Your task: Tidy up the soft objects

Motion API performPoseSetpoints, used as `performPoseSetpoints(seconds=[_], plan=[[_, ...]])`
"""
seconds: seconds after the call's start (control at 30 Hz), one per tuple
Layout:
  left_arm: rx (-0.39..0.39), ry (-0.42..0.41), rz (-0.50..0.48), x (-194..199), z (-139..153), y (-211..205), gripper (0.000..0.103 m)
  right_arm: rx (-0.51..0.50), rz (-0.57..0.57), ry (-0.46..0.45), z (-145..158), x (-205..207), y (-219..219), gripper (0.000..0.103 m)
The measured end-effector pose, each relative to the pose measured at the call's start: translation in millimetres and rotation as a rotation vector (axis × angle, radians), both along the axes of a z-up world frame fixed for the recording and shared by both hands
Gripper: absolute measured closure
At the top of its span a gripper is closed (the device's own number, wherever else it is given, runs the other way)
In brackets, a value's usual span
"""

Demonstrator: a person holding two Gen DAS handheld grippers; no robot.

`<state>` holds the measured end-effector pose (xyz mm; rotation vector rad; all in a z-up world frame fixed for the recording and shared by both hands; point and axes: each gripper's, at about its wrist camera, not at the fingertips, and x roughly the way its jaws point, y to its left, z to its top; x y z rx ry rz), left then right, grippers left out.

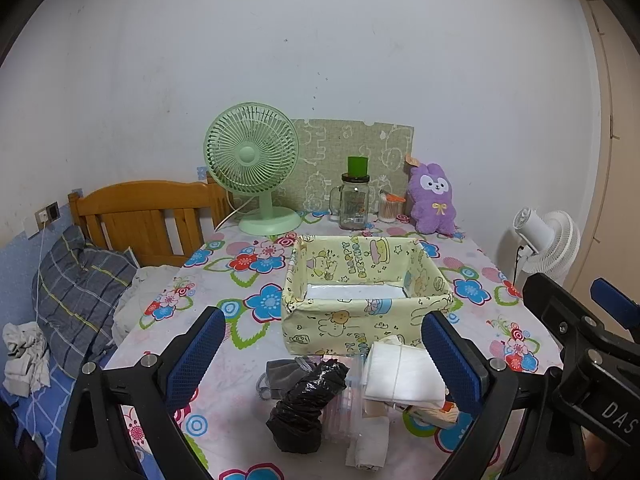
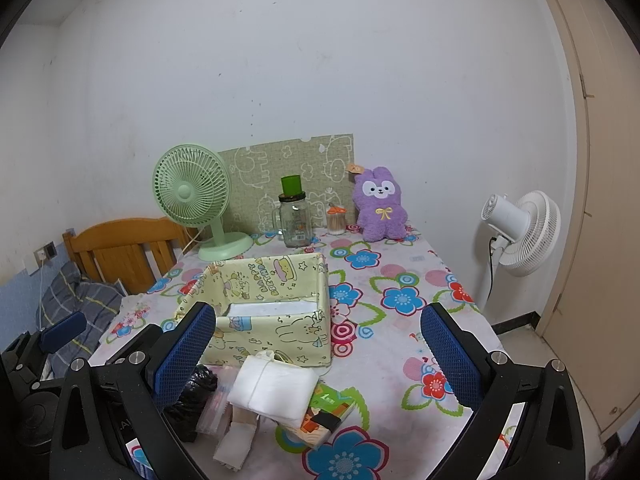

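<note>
Tools (image 1: 324, 354) (image 2: 316, 354) gape empty; black bag roll (image 1: 304, 404) lies lengthwise toward fabric box (image 1: 360, 332).

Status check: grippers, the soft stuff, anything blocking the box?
Left gripper and right gripper open, empty. Soft pile, white cloth bundle and black bag, on table before empty fabric box. Path clear.

One yellow fabric box (image 1: 360, 308) stands mid-bench. Near it lies a heap of soft things: one black plastic bag (image 1: 304, 408), one grey pouch (image 1: 280, 372), one white folded bundle (image 1: 404, 372) and one clear packet (image 1: 344, 404). At the far edge stand one green fan (image 1: 252, 160), one glass jar (image 1: 354, 200), one purple plush rabbit (image 1: 432, 198) and one swab tub (image 1: 390, 208). A second, white fan (image 2: 520, 232) stands on the floor, right.
</note>
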<state>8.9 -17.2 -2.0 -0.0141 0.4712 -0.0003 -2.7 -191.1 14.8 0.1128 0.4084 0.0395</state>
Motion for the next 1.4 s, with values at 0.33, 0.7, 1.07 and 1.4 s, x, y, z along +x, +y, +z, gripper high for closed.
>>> performPoseSetpoints(seconds=[0.33, 0.7, 1.07, 1.4], plan=[[-0.005, -0.004, -0.008, -2, -1, -2, 0.004, 0.006, 0.003, 0.0, 1, -2, 1, 0.0], [-0.014, 0.001, -0.007, -2, -3, 1, 0.004, 0.001, -0.001, -0.005, 1, -1, 3, 0.0], [-0.032, 0.022, -0.01, 5, -12, 6, 0.007, 0.008, 0.004, 0.015, -5, 9, 6, 0.0], [-0.032, 0.061, -0.008, 16, -28, 11, 0.008, 0.004, 0.038, 0.045, -23, 23, 11, 0.0]])
